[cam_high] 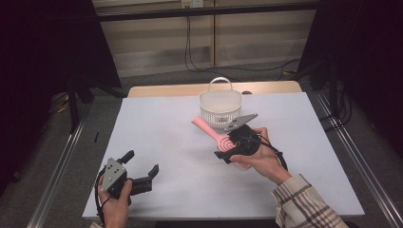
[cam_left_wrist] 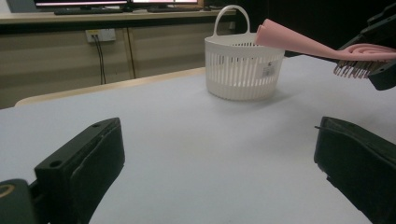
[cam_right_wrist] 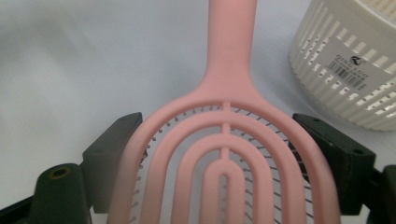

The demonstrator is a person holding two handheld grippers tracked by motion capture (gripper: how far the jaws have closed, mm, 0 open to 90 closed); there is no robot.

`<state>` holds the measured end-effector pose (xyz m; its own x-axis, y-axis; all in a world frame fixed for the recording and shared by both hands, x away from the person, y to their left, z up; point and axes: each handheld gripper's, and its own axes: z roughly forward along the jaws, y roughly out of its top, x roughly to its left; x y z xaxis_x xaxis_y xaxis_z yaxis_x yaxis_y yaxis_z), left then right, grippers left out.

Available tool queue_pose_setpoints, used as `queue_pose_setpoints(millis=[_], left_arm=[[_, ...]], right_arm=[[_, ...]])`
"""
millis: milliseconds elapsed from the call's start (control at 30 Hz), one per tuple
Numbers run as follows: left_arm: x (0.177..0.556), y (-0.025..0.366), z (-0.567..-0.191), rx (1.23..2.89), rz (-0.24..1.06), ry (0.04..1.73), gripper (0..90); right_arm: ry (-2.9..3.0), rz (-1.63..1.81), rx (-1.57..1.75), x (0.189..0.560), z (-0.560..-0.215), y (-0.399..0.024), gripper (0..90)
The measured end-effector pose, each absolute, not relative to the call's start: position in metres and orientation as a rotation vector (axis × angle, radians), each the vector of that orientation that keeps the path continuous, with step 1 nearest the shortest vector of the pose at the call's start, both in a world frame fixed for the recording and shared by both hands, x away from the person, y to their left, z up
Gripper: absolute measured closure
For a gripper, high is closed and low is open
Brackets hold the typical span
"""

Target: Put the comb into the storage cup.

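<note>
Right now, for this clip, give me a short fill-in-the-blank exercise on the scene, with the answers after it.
1. The right gripper is shut on the head of a pink ____.
2. The brush's handle points toward the white ____, which stands on the table.
3. The left gripper has its jaws ____, with nothing between them.

Missing words: hairbrush; basket; open

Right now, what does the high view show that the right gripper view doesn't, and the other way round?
High view alone: the left gripper resting open at the table's near left, and the basket's handle.
Right gripper view alone: the barcode label on the basket wall, and the hairbrush's bristles.
Both: the right gripper clamping the pink hairbrush by its head, beside the white basket.
</note>
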<state>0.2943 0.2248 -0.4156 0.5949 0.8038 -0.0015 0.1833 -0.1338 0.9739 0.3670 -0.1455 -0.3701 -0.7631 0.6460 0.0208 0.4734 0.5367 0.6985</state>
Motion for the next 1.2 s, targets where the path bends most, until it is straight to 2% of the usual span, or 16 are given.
queue_pose_setpoints(millis=[367,500,767,1000,1200], left_arm=[[0.301,0.208,-0.410,1.755,0.574,0.711,4.7],[0.303,0.205,-0.409,1.788,0.499,0.719,6.6],[0.303,0.192,-0.406,1.809,0.534,0.645,4.4],[0.309,0.178,-0.398,1.815,0.490,0.610,1.6],[0.316,0.165,-0.392,1.892,0.520,0.523,2.9]], right_arm=[[2.554,1.062,0.919,0.363,-0.360,-0.168,19.2],[2.576,1.056,0.907,0.361,-0.357,-0.175,19.2],[2.632,1.014,0.857,0.355,-0.353,-0.184,19.2],[2.694,0.984,0.820,0.350,-0.353,-0.188,19.2],[2.727,0.952,0.790,0.348,-0.351,-0.187,19.3]])
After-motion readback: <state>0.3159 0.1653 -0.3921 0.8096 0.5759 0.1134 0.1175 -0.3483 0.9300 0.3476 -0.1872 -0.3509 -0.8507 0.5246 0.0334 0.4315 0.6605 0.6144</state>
